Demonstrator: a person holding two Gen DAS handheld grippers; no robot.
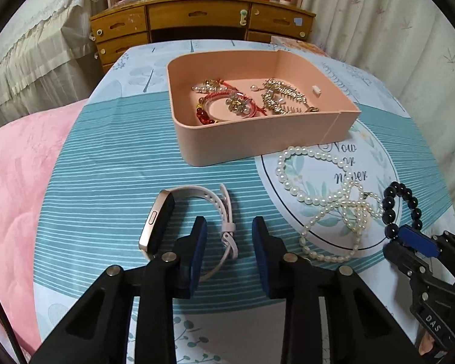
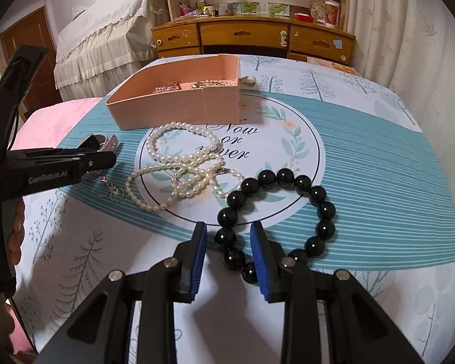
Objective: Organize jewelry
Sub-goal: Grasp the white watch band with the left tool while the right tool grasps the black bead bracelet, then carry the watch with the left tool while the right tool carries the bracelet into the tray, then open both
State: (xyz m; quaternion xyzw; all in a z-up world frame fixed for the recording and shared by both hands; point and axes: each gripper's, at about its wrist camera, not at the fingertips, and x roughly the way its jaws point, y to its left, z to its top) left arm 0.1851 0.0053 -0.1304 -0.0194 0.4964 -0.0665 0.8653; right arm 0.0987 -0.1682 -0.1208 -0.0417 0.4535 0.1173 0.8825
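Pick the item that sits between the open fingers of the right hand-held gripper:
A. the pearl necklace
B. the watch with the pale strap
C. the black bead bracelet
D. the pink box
C: in the right wrist view the right hand-held gripper stands open with the near beads of the black bead bracelet between its blue pads, while the pearl necklace lies farther off on the cloth.

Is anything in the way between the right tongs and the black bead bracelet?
No. The right tongs are open, and the near side of the black bead bracelet already lies between them. On the way to the pink box, though, the pearl necklace lies on the cloth, so the bracelet would likely need lifting over it.
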